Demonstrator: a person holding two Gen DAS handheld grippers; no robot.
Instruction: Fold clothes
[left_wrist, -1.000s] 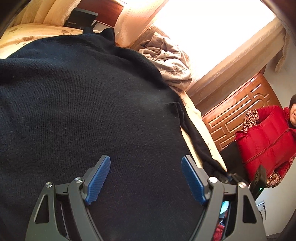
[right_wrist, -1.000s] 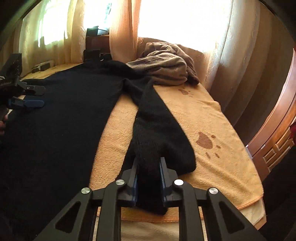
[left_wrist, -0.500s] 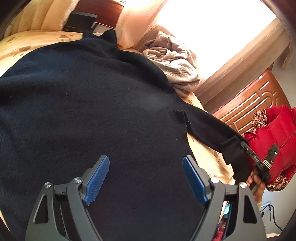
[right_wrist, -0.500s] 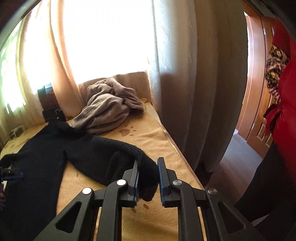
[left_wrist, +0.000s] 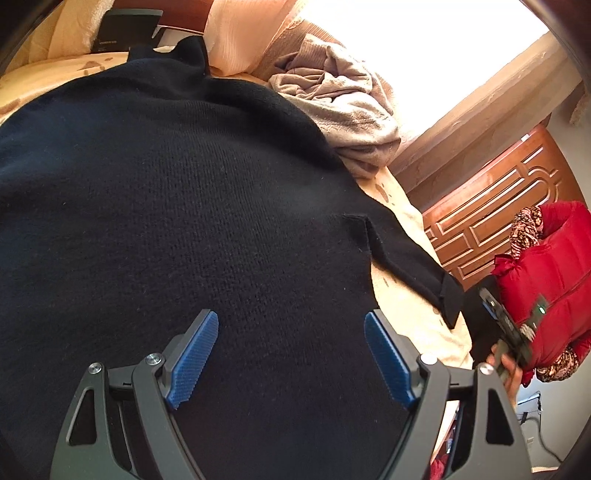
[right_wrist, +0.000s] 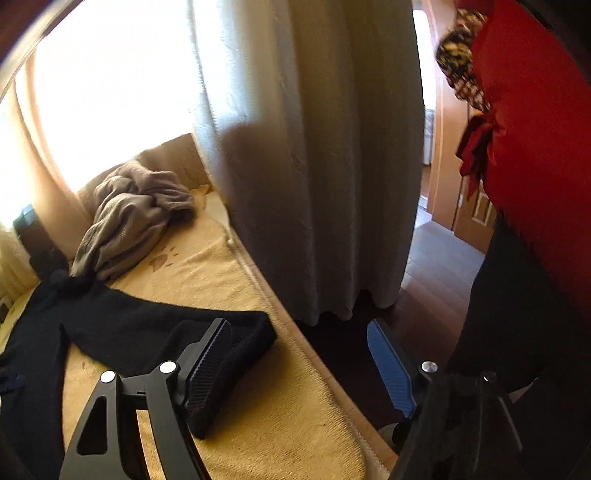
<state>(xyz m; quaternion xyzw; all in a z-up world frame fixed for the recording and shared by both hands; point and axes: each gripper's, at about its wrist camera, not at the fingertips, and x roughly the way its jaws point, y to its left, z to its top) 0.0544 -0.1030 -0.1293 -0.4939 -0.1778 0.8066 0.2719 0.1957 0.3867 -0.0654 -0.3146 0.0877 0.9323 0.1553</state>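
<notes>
Sunlit curtains (left_wrist: 236, 40) and a carved wooden door (left_wrist: 491, 206) frame the bed (left_wrist: 399, 206) in your left wrist view. Your black sweater (left_wrist: 166, 203) lies spread flat over the yellow cover and fills most of the picture, its collar towards the far end by a dark box (left_wrist: 125, 29). Your left claw (left_wrist: 291, 354) hovers over the sweater's body with its blue pads (left_wrist: 192, 358) wide apart and nothing between them. One sleeve (left_wrist: 417, 258) runs out to the right, its cuff lying at the bed's edge. Just past that cuff you can see your right claw (left_wrist: 506, 325), gripped by your hand (left_wrist: 509, 369) in front of your red jacket (left_wrist: 554, 280). A crumpled grey garment (left_wrist: 347, 107) sits beside the sweater's shoulder, near the window.

From your right wrist view, your right claw (right_wrist: 299, 369) is also spread wide and empty. Its left finger hangs over the sleeve's cuff (right_wrist: 251, 339), which lies flat on the yellow cover; whether it touches, you cannot tell. Its right finger is out over the dark floor (right_wrist: 436, 266) beside the bed. A pale curtain (right_wrist: 314, 147) hangs just behind, and the grey garment (right_wrist: 133, 218) lies at the far end.
</notes>
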